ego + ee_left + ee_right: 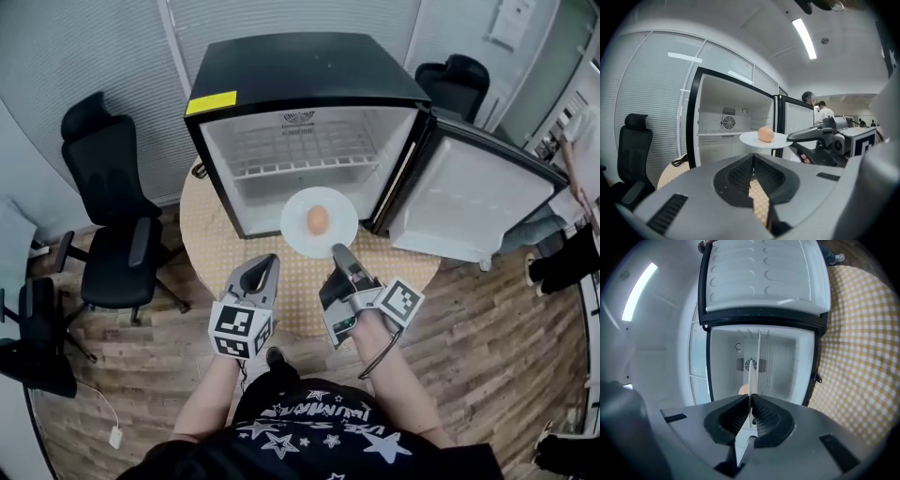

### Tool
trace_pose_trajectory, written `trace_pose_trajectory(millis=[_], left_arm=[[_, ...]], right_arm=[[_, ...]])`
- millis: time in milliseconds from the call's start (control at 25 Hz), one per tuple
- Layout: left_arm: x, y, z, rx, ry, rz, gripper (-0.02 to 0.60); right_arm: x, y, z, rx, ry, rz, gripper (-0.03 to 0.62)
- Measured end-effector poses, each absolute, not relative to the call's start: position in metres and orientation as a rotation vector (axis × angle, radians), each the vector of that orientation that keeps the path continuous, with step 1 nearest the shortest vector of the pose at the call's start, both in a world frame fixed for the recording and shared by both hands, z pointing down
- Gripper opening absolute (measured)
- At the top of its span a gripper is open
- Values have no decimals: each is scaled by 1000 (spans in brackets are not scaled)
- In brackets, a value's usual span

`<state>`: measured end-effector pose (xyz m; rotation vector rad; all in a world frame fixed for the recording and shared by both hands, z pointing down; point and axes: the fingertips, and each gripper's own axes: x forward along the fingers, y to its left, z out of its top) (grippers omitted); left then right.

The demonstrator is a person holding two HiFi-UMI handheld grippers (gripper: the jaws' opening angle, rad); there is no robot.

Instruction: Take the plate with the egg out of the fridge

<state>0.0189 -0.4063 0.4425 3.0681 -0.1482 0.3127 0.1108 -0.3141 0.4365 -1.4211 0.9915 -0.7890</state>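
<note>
The white plate (296, 225) with one brown egg (318, 219) at its middle is held level in the air at the mouth of the open fridge (309, 75), over the round checked table (281, 291) on which the fridge stands. The plate is gripped at its near rim only, by the right gripper (342, 255). In the right gripper view its jaws are seen closed tight on the thin edge of the plate (751, 376), with the egg (744, 390) just showing beyond them.

The left gripper (269, 262) is held beside it, apart from the plate, its jaws drawn together on nothing. From its view the plate (752, 138) and egg (765, 134) are seen side-on, pinched by the right gripper (792, 137).

The plate is judged stiff, smooth and breakable, and light enough for a one-sided rim hold. The egg lies loose and unrestrained, so it would likely roll at any tilt. The rim is the only sensible place to take hold, and a second hold on the opposite rim would steady it.

The fridge door (469, 202) stands swung wide to the right. Black office chairs (117, 225) are seen to the left.
</note>
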Motion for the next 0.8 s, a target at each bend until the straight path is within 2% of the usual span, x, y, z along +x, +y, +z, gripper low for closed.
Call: trace_pose_trajectory(millis=[560,800], left_arm=[[-49,-289,433,3087,-262,273,8],[-65,-274,434,3068,-320,285,8]], right_arm=[[52,-203,439,-1380,1037,-830,40],[37,-192,439,-1357,1066,-872,40]])
